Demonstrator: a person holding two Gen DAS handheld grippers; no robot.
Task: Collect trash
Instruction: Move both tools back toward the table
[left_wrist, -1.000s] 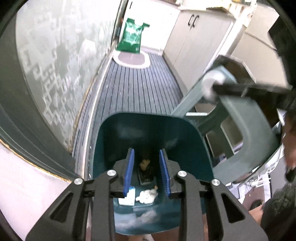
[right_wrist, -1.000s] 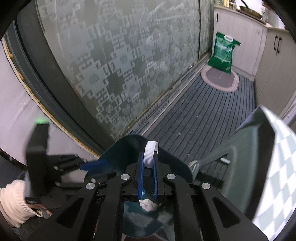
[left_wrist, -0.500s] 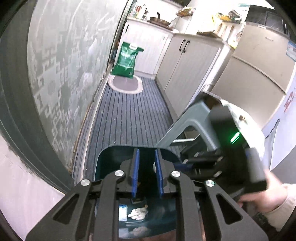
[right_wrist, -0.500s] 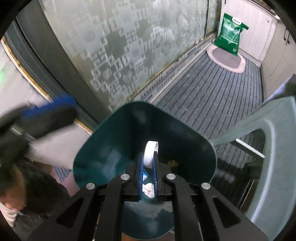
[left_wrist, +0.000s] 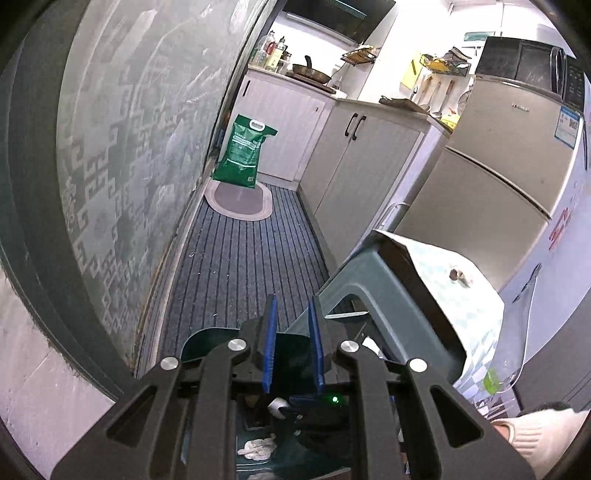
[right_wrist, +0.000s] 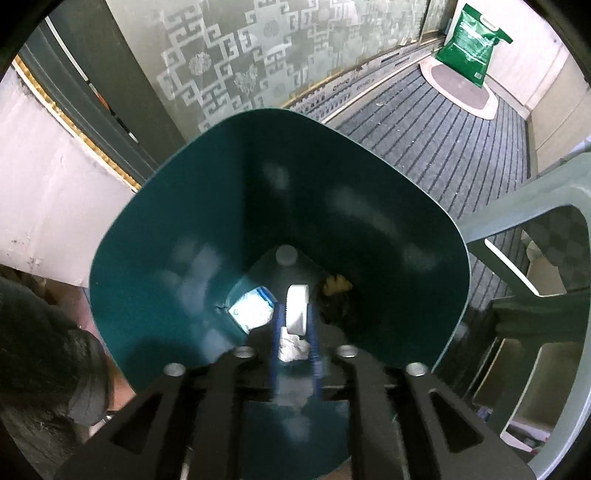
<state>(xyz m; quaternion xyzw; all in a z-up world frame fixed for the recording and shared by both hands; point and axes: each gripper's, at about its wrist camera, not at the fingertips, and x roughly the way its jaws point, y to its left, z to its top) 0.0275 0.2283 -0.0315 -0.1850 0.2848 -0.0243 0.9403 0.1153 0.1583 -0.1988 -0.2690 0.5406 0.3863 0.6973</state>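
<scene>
My right gripper (right_wrist: 294, 321) points down into the teal trash bin (right_wrist: 184, 258), and its jaws are opening. A white bottle cap (right_wrist: 297, 302) sits loose between its blue pads. At the bin's bottom lie a crumpled tissue (right_wrist: 291, 349), a blue-and-white packet (right_wrist: 251, 306) and a yellow scrap (right_wrist: 336, 284). In the left wrist view my left gripper (left_wrist: 292, 317) is shut on nothing, above the bin's near rim (left_wrist: 199, 341). Below it are the tissue (left_wrist: 256, 448) and the right gripper (left_wrist: 314, 406) inside the bin.
A grey-green plastic stool (left_wrist: 388, 306) with a checked cloth stands right beside the bin. A frosted glass door (left_wrist: 129, 166) runs along the left. A green bag (left_wrist: 243, 147) and an oval mat (left_wrist: 240, 199) lie down the striped floor. Cabinets (left_wrist: 362, 166) and a fridge (left_wrist: 498, 166) line the right. A person's sleeved hand (left_wrist: 535, 432) is at lower right.
My left gripper closed, rose out of the bin and tilted up towards the room. My right gripper went down into the bin with the cap, and its pads have spread apart.
</scene>
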